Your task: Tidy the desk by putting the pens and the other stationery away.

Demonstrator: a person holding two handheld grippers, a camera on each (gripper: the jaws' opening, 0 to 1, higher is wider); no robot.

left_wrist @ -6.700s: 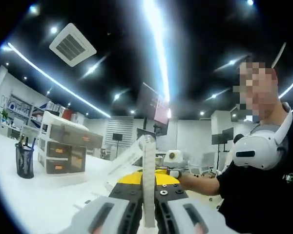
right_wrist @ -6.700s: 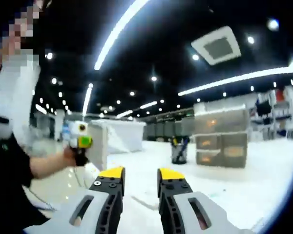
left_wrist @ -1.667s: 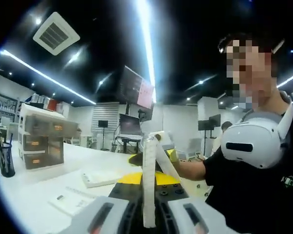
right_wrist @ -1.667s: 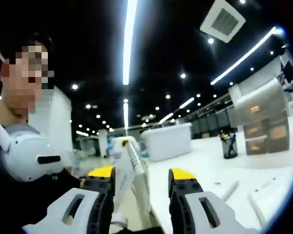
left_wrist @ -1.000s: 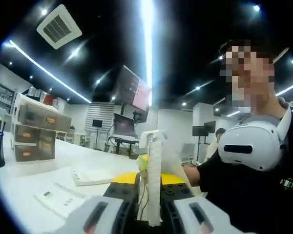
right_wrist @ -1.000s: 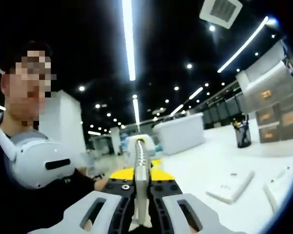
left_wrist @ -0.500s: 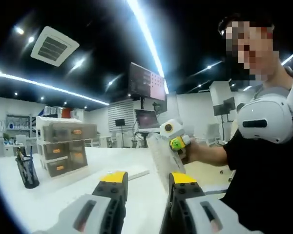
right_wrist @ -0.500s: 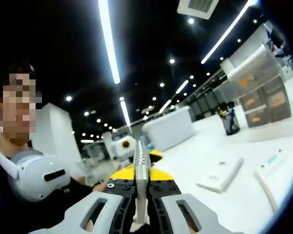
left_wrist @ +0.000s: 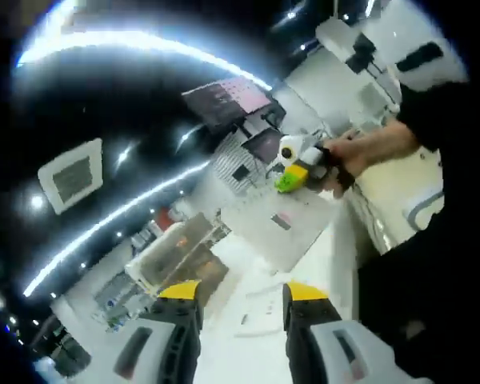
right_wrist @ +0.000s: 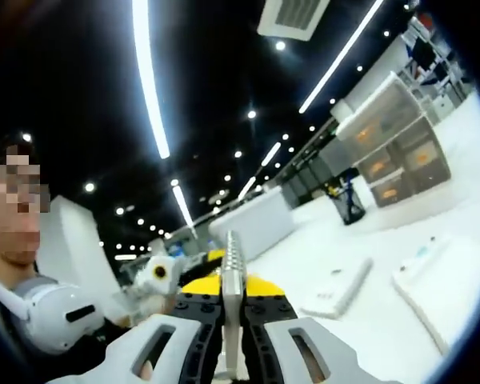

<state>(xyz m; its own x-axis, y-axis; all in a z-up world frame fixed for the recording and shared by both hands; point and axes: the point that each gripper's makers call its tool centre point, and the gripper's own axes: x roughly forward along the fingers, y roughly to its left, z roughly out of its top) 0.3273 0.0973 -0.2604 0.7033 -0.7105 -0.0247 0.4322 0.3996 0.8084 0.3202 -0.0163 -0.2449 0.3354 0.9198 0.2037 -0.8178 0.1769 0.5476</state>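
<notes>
One thin, flat notebook [right_wrist: 233, 296] with a wire spiral edge stands pinched between the right gripper [right_wrist: 233, 314] jaws. Beyond the notebook, two white flat things lie on the smooth white desk [right_wrist: 400, 240], with a black mesh pen cup [right_wrist: 350, 206] beside see-through drawers [right_wrist: 394, 152]. Left gripper [left_wrist: 236, 294] jaws are spread apart, holding nothing.

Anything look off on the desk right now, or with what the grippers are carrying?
Nothing looks damaged or spilled. The right gripper is shut on a thin spiral-edged notebook, held edge-on. The left gripper is open. Two flat white items lie loose on the white desk.
</notes>
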